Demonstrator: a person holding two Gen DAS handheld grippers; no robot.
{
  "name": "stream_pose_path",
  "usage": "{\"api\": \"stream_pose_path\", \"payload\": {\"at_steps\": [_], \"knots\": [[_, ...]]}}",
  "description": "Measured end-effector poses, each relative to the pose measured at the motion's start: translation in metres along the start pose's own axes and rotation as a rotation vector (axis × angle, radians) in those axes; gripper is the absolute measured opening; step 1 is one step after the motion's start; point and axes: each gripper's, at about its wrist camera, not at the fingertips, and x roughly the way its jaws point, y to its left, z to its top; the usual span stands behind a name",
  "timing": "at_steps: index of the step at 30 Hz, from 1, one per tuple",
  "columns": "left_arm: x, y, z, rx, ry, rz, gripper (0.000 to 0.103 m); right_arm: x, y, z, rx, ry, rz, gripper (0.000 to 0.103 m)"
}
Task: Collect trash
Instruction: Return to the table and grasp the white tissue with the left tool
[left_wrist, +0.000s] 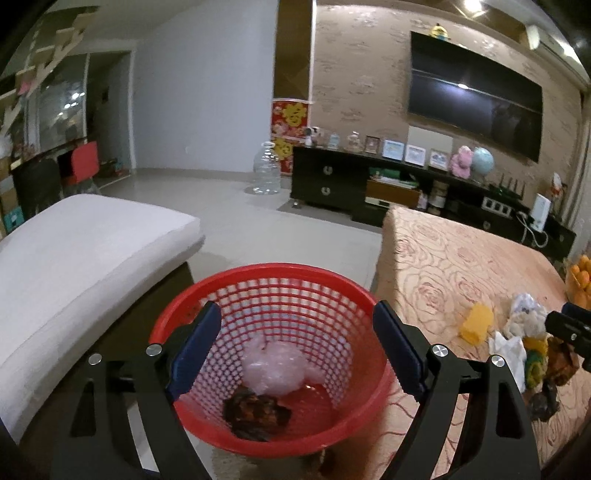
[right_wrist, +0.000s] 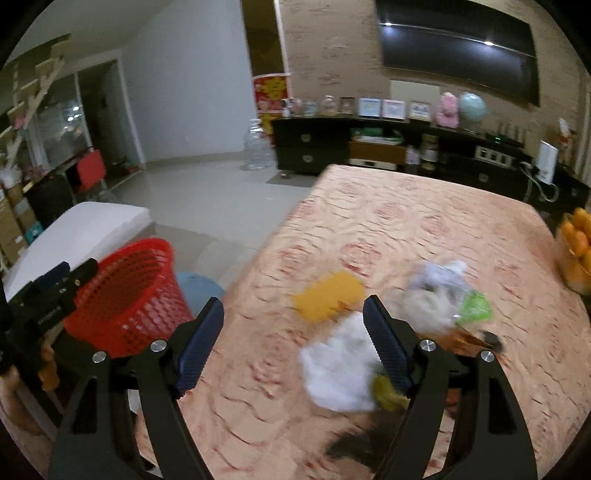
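A red mesh basket (left_wrist: 184, 317) stands on the floor by the table's left edge; it also shows in the right wrist view (right_wrist: 125, 295). Inside lie a clear crumpled plastic wad (left_wrist: 275, 365) and a dark brown wrapper (left_wrist: 255, 408). My left gripper (left_wrist: 297, 347) is open and empty above the basket's mouth. My right gripper (right_wrist: 293, 339) is open and empty just above the table, with a white crumpled tissue (right_wrist: 340, 365) between its fingers. A yellow piece (right_wrist: 327, 295), a whitish wad (right_wrist: 436, 291), a green scrap (right_wrist: 474, 306) and dark scraps (right_wrist: 351, 443) lie around.
The table (right_wrist: 406, 221) wears a peach rose-patterned cloth. A bowl of oranges (right_wrist: 576, 251) sits at its right edge. A white cushioned bench (left_wrist: 85, 251) is left of the basket. A blue stool (right_wrist: 199, 288) stands behind it. A TV cabinet (left_wrist: 332, 181) lines the far wall.
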Motion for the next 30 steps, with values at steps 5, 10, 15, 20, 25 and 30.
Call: {"api": "stream_pose_path", "payload": {"at_steps": [5, 10, 15, 20, 25, 30], "knots": [[-0.001, -0.024, -0.005, 0.049, 0.001, -0.027, 0.081, -0.019, -0.045, -0.014, 0.071, -0.013, -0.072, 0.079], [0.003, -0.050, -0.012, 0.092, 0.027, -0.079, 0.081, -0.032, -0.088, -0.031, 0.142, -0.027, -0.170, 0.082], [0.007, -0.082, -0.021, 0.157, 0.065, -0.140, 0.081, -0.031, -0.118, -0.047, 0.255, -0.003, -0.173, 0.083], [0.015, -0.122, -0.031, 0.235, 0.128, -0.250, 0.081, -0.024, -0.124, -0.052, 0.289, 0.018, -0.177, 0.083], [0.024, -0.164, -0.042, 0.308, 0.202, -0.383, 0.081, -0.021, -0.132, -0.051, 0.303, 0.025, -0.176, 0.083], [0.038, -0.211, -0.060, 0.432, 0.253, -0.455, 0.081, -0.019, -0.137, -0.052, 0.321, 0.036, -0.176, 0.083]]}}
